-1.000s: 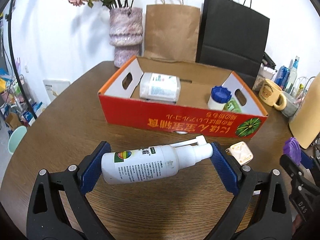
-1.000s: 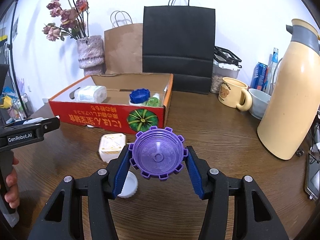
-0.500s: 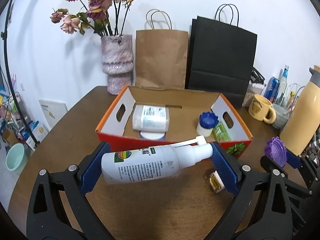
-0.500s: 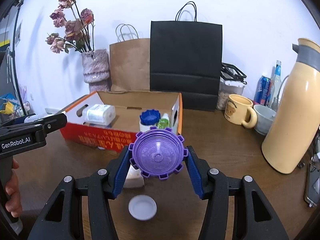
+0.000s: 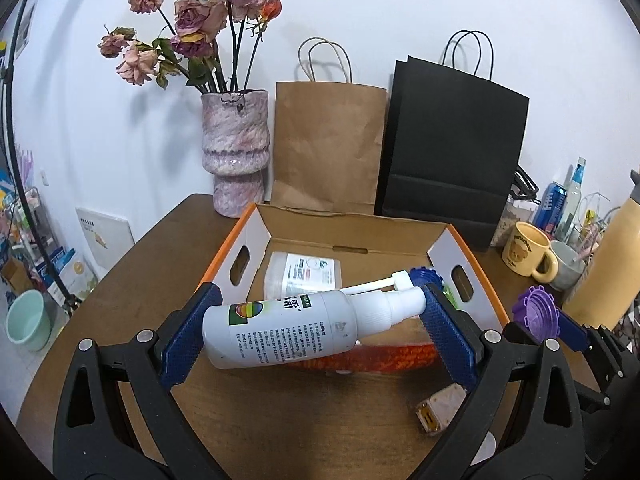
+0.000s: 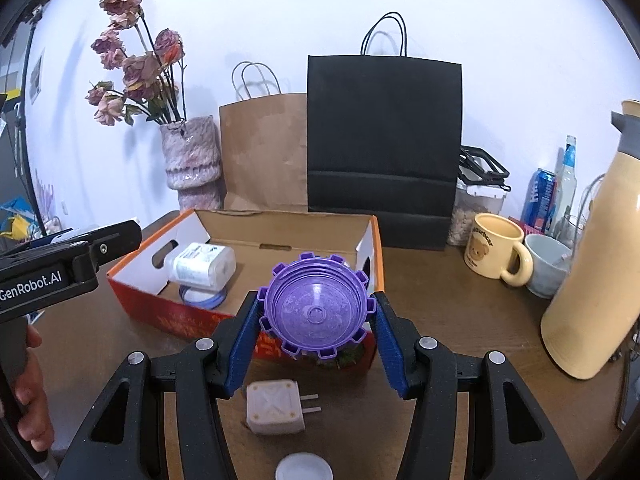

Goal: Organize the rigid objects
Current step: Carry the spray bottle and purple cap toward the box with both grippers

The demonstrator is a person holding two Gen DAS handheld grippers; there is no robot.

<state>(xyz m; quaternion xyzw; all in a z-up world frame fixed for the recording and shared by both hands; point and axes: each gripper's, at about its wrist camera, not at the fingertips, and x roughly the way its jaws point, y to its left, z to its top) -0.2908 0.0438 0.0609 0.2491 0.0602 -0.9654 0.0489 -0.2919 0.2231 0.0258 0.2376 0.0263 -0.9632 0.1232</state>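
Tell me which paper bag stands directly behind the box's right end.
The black bag; the brown bag stands further left, beside the vase.

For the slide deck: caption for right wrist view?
Right gripper holds purple lid before orange cardboard box.

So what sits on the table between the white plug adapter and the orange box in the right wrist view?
Nothing rests there: bare table between the plug adapter and the orange box. Only the held purple lid hangs above it.

White spray bottle crosswise (nozzle rightward) between left gripper pads
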